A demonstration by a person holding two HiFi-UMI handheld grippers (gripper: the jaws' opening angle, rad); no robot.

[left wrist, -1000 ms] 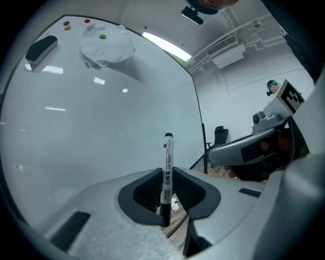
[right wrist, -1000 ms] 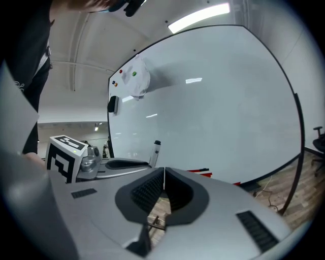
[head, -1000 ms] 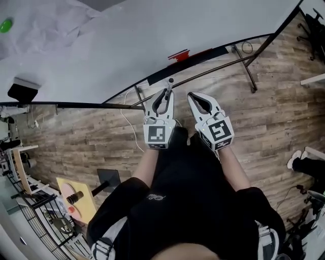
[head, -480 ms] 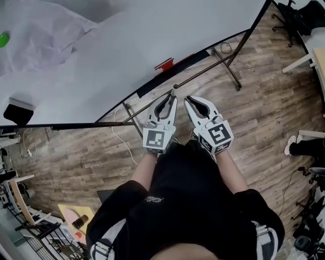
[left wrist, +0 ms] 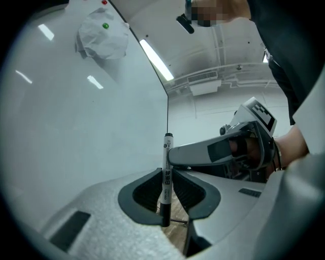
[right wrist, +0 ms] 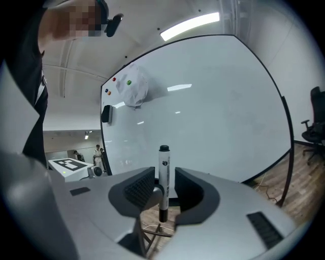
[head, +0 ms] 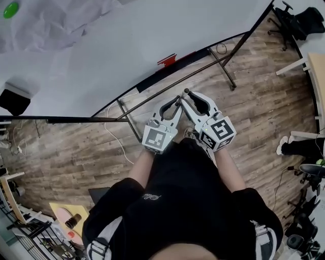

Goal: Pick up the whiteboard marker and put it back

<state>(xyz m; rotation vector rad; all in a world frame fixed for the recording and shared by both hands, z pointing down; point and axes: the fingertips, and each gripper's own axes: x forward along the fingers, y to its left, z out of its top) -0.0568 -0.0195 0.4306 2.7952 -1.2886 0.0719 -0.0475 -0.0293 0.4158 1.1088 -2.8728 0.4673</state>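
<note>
A white whiteboard marker (left wrist: 166,175) with a black cap stands upright in my left gripper (left wrist: 166,182), which is shut on its lower half. My right gripper (right wrist: 163,179) faces it from the right, and its jaws have just been opening. The marker (right wrist: 163,175) stands between them with a gap on each side. In the left gripper view one right fingertip (left wrist: 175,155) lies against the marker's upper part. The head view shows both grippers meeting at the marker (head: 184,95), the left gripper (head: 175,104) beside the right gripper (head: 190,97), in front of the whiteboard (head: 101,51).
A red item (head: 166,60) lies on the whiteboard's ledge. A black eraser (head: 14,101), a green magnet (head: 10,9) and crumpled paper hang on the board. The stand's legs (head: 226,71) spread over the wood floor. An office chair (head: 299,20) is at far right.
The right gripper, shut and apart from the left before, has swung in to the marker and now stands open around it. Both grippers have risen a little.
</note>
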